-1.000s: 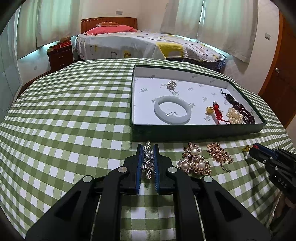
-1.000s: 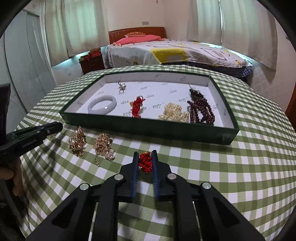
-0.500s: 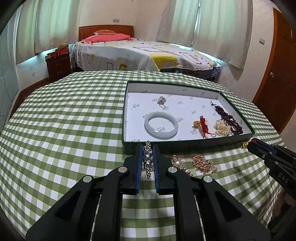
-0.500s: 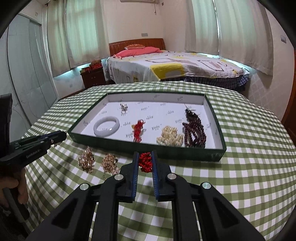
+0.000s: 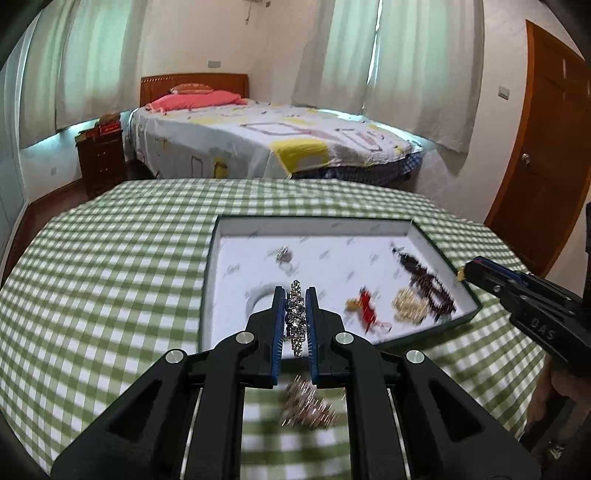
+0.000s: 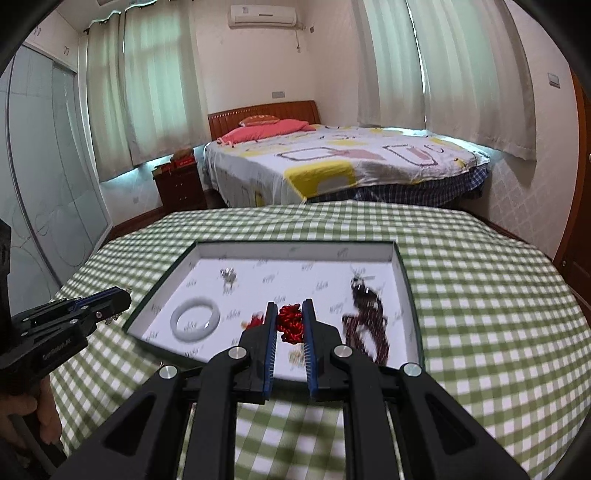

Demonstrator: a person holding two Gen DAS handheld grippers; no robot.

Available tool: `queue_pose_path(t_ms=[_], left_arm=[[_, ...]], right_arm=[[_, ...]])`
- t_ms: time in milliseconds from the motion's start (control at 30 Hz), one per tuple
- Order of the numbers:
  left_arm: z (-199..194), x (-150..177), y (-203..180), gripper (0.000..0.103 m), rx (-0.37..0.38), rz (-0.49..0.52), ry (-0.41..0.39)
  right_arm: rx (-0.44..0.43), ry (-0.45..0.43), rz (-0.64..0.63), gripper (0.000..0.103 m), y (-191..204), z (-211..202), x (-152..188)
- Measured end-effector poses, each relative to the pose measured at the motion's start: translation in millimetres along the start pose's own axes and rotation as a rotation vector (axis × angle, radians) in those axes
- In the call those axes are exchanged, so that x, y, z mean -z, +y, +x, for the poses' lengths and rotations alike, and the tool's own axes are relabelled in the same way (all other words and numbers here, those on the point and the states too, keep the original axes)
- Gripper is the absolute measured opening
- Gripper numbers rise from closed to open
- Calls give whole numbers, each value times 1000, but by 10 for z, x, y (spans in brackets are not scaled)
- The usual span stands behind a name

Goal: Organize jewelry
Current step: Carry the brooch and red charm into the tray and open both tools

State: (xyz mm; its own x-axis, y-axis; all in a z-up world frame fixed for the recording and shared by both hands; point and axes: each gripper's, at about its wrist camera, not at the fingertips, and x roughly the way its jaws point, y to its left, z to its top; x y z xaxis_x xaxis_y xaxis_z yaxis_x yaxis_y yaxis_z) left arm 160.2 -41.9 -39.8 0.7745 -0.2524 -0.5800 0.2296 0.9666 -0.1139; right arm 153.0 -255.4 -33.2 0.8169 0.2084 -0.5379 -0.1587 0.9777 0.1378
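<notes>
Bed (image 5: 266, 144), nightstand (image 5: 101, 158), door (image 5: 546, 155), air conditioner (image 6: 262, 14).

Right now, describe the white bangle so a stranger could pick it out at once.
On the green-checked table sits a shallow dark green box lined in white. The white bangle lies flat in its near left part, as the right wrist view shows it. It is the only plain, smooth, solid ring there; its neighbours are beaded, knotted or sparkly.

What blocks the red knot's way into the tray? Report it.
Nothing visible does. The right hand-held gripper holds the red knot raised at the tray's near rim; the tray is open-topped, with bare white floor beyond the beads and bangle.
</notes>
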Motion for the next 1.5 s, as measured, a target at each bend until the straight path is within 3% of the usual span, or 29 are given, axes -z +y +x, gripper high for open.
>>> queue_pose_path(t_ms=[367, 800, 1500], left_arm=[[527, -409, -342, 11, 33, 29, -23], [1494, -290, -381, 11, 25, -4, 179], [1724, -271, -436, 11, -3, 13, 263]], right_arm=[[-7, -29, -1, 14, -91, 376, -309], [5, 118, 26, 14, -289, 1056, -115], [18, 203, 52, 15, -395, 1262, -81]])
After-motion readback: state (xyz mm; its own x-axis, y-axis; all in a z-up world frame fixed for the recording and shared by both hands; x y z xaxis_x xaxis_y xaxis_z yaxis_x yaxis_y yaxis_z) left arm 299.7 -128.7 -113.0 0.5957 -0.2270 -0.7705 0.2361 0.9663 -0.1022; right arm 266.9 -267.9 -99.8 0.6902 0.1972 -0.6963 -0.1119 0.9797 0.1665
